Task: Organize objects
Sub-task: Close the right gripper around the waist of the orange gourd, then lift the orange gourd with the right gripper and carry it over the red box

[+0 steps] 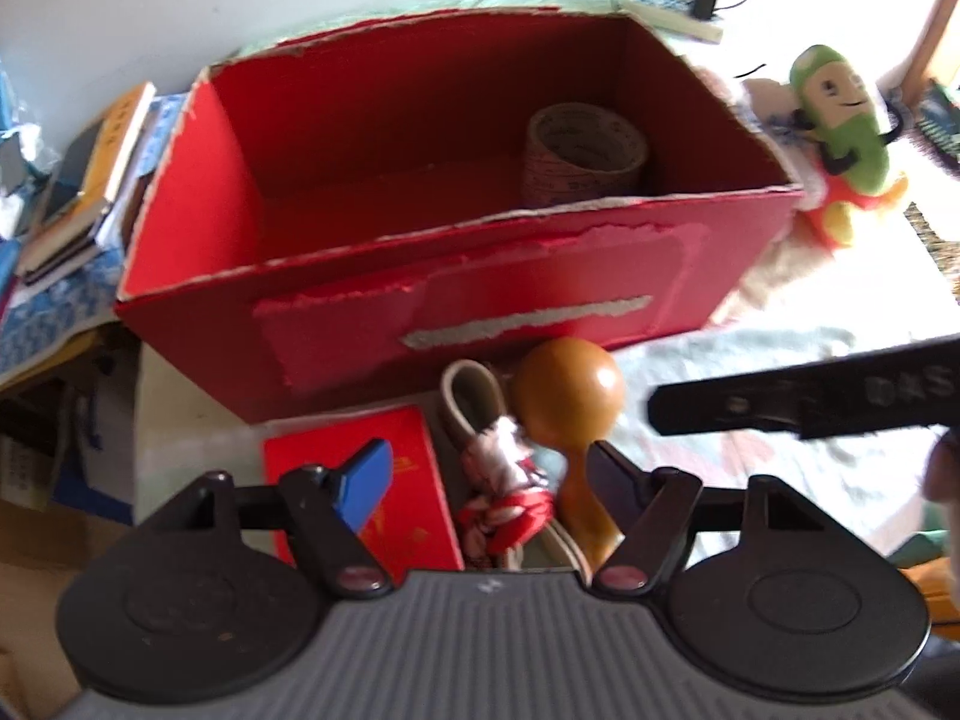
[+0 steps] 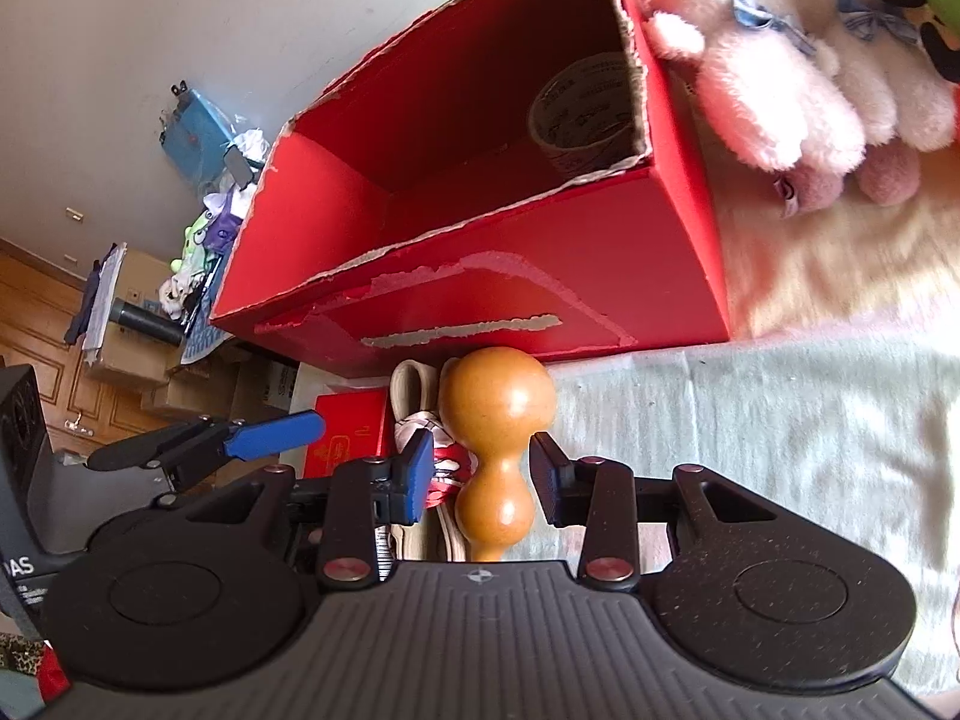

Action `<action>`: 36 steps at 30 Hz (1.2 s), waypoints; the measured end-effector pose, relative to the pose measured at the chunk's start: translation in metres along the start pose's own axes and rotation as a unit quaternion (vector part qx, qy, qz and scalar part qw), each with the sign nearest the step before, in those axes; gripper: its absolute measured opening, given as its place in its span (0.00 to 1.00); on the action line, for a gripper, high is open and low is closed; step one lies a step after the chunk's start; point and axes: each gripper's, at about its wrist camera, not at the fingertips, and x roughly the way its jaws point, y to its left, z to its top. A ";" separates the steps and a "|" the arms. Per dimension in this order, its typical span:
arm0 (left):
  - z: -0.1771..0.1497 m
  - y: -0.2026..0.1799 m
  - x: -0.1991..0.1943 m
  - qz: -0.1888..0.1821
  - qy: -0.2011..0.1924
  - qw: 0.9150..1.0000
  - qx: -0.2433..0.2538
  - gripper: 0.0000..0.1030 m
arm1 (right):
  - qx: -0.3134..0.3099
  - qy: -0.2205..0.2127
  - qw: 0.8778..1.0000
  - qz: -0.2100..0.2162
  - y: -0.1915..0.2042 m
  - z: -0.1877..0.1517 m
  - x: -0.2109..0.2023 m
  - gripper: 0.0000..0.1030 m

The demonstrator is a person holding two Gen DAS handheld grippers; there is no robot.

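Glossy tan gourd (image 2: 497, 420) lying before torn red cardboard box (image 1: 456, 306); right hand-held gripper (image 2: 483, 477) straddling gourd's narrow waist, pads apart; left hand-held gripper (image 1: 486, 474) open.

Lived-in home, likely a bedroom; plush toys (image 2: 780, 78) on a pale blanket (image 2: 750, 450); stacked books (image 1: 90, 180); wooden cabinet doors (image 2: 36, 324); cardboard boxes (image 2: 144, 354).

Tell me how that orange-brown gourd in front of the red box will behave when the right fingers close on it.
The gourd looks glossy, with a highlight on its bulb, so it may slip. Its rounded double-bulb shape will probably roll if nudged. The narrow waist lies between the right gripper fingers, likely the surest hold. It looks rigid, perhaps light if hollow; that cannot be seen.
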 end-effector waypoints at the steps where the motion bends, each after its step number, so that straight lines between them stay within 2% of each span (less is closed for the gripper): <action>1: -0.002 0.000 -0.002 -0.009 -0.004 1.000 0.004 0.68 | 0.001 0.003 1.000 0.001 -0.001 0.000 0.003 0.38; 8: -0.011 -0.007 -0.007 -0.086 -0.022 0.996 0.026 0.55 | 0.020 0.019 1.000 0.011 -0.012 -0.005 0.018 0.38; 15: -0.015 -0.018 0.001 -0.115 -0.001 0.993 0.039 0.51 | 0.015 0.026 0.999 0.020 -0.017 -0.008 0.029 0.38; 20: -0.017 -0.028 0.011 -0.110 0.012 0.992 0.054 0.51 | -0.003 0.032 0.999 0.026 -0.016 -0.008 0.039 0.38; 25: -0.014 -0.029 0.024 -0.104 0.024 0.993 0.049 0.51 | -0.001 0.037 0.999 0.030 -0.023 -0.008 0.046 0.38; 26: -0.014 -0.029 0.026 -0.104 0.024 0.993 0.047 0.51 | 0.006 0.042 0.999 0.034 -0.026 -0.008 0.048 0.35; 31: -0.008 -0.030 0.033 -0.105 0.025 0.993 0.050 0.58 | 0.024 0.046 0.997 0.051 -0.036 -0.009 0.045 0.30; 33: -0.005 -0.031 0.036 -0.115 0.030 0.992 0.051 0.65 | 0.023 0.044 0.998 0.046 -0.039 -0.009 0.040 0.30; 36: -0.003 -0.032 0.044 -0.135 0.039 0.989 0.046 0.69 | 0.032 0.039 0.998 0.044 -0.045 -0.009 0.029 0.30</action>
